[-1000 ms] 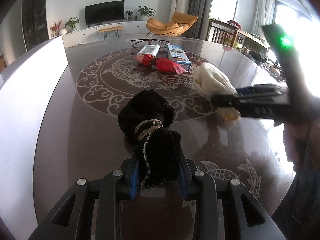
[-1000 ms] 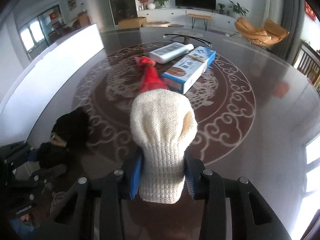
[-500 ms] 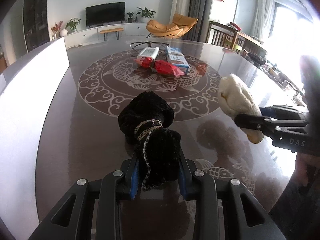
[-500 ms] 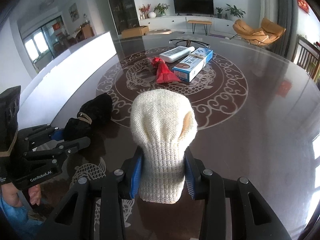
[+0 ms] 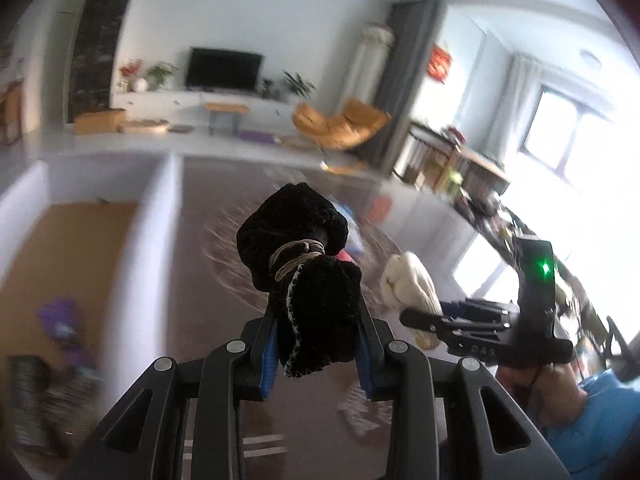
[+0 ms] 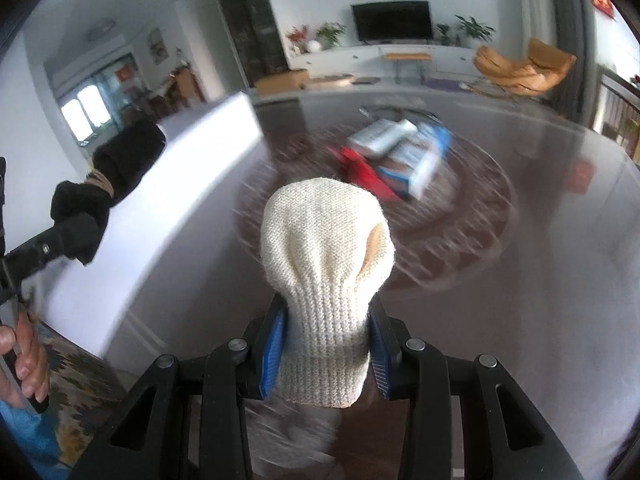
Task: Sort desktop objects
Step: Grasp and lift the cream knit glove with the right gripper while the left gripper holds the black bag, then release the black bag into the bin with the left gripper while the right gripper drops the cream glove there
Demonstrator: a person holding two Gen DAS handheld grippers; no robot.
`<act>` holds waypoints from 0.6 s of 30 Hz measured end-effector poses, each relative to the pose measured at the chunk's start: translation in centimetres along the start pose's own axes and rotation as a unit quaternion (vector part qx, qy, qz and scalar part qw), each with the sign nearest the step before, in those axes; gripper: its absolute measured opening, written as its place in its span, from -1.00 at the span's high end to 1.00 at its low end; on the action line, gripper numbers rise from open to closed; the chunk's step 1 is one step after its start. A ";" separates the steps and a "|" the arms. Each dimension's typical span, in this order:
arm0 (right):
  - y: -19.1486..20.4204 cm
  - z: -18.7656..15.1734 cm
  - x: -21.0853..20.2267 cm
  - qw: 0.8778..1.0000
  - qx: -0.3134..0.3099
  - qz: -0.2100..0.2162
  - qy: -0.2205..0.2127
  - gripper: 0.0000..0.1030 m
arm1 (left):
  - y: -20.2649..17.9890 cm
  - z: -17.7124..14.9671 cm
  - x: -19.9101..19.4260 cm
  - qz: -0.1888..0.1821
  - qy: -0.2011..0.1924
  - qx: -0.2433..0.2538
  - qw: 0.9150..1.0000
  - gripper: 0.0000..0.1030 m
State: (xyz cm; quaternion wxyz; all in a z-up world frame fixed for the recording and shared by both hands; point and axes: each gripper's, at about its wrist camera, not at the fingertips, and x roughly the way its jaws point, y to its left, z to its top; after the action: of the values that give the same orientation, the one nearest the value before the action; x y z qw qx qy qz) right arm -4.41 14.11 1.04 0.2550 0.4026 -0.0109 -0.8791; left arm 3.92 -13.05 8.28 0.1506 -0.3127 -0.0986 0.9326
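living-room furniture, a dark television and an orange lounge chair fill the blurred background behind a dark tabletop (image 6: 560, 240) inlaid with pale scrollwork. two bundles are held clear of that surface. a black fabric bundle (image 5: 304, 264), tied round its middle with tan cord, is clamped in the left gripper (image 5: 316, 344); its jaws are nearly closed, with the blue pads pressed into the lower end of the fabric. a cream knitted bundle (image 6: 328, 272) is gripped in the right gripper (image 6: 326, 354), whose jaws are drawn in snugly on its narrow lower part, while the rounded top stands free above them. in the left wrist view the right gripper and its cream load are seen just to the right of the black bundle, apart from it.

a white box (image 6: 132, 216) with a brown floor stands at the left edge of the tabletop, and a few small items, too blurred to name, lie inside. it is judged the likely destination, though that cannot be confirmed.

on the middle of the tabletop a red packet (image 6: 364, 174), a blue and white carton (image 6: 420, 160) and a white packet (image 6: 380, 136) are left lying close together. the sorting is therefore judged to be partly done: two soft items are in hand and not yet set down, and at least three things are still to be collected.
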 end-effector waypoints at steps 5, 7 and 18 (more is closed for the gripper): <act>8.3 4.9 1.6 0.996 -0.051 0.077 -0.013 0.26 | 9.2 1.9 -4.5 0.100 -0.010 -0.039 0.994 0.39; 12.2 6.9 2.9 0.991 -0.071 0.111 -0.012 0.26 | 13.7 1.7 -4.8 0.146 0.016 -0.060 0.987 0.39; 25.8 8.0 11.2 0.968 -0.143 0.190 0.073 -0.78 | 23.1 -3.0 -4.2 0.236 0.106 -0.186 0.948 -0.51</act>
State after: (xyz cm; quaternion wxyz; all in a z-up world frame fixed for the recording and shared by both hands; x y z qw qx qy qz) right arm -4.85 -14.95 4.37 0.4729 0.4155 0.0576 -0.7749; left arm 3.86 -35.82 1.80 -0.1253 -0.4468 -0.1770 0.8679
